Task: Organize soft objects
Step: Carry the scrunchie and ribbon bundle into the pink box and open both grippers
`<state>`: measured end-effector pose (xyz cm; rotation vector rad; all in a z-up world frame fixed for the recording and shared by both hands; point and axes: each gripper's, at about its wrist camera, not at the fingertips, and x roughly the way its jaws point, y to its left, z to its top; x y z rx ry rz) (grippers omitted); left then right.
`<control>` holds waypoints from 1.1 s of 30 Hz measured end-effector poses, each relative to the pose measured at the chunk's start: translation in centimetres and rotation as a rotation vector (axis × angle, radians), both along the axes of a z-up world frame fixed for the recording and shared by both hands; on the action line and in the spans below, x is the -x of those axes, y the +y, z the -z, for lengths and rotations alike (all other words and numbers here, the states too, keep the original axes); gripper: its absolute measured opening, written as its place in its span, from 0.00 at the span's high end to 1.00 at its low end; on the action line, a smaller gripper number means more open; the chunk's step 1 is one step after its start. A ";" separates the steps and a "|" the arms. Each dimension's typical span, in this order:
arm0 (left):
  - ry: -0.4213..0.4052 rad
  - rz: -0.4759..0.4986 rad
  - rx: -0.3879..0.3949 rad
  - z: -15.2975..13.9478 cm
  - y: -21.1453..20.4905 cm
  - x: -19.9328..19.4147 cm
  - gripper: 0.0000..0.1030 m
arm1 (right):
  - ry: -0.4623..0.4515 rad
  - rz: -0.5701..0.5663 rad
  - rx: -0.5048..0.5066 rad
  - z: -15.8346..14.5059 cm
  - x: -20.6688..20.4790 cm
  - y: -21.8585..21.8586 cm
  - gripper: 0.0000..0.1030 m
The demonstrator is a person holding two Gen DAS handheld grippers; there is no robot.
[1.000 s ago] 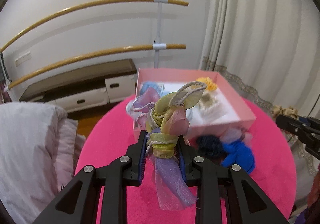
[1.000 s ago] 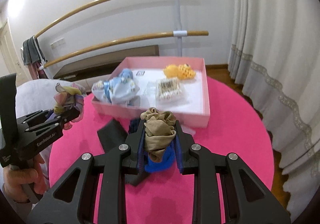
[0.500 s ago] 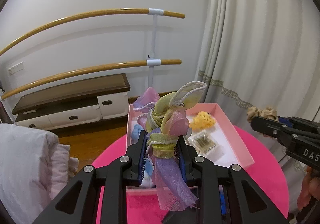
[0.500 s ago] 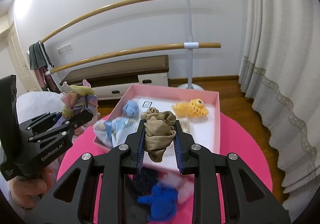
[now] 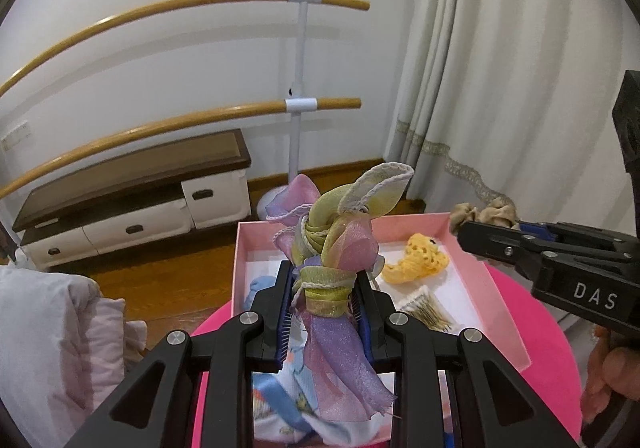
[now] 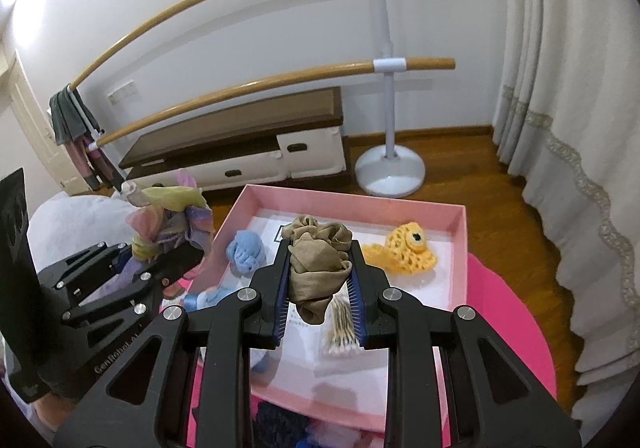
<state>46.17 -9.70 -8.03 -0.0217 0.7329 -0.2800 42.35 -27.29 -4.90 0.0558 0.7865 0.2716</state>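
Two loads: left gripper [image 5: 323,294] is clamped on the pastel ribbon bow [image 5: 334,248]; right gripper [image 6: 320,288] is clamped on the tan scrunchie [image 6: 318,260]
Change: both have risen from the pink tabletop [image 6: 516,328] and now hang over the pink box [image 6: 460,248]; release looks next
Box: blue sock ball [image 6: 246,250], yellow crochet piece [image 6: 408,248] inside

Your right gripper [image 6: 320,290] pinches a tan scrunchie [image 6: 318,262] above the pink box [image 6: 460,248]; inside lie a yellow crochet piece [image 6: 408,250] and cotton swabs [image 6: 340,324]. Your left gripper [image 6: 172,260] clamps a pastel ribbon bundle [image 6: 168,220].
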 end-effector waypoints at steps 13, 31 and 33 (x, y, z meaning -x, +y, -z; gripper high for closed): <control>0.118 0.015 -0.029 1.1 -2.2 -6.6 0.76 | 0.115 -0.011 -0.030 3.6 -5.8 0.3 0.77; 0.120 -0.054 -0.111 0.5 -4.3 -9.5 0.12 | 0.131 0.081 -0.093 5.0 -6.9 -2.0 0.10; 0.081 -0.068 -0.119 0.1 -4.4 -8.4 0.03 | 0.113 0.092 -0.111 4.5 -6.2 -2.5 0.00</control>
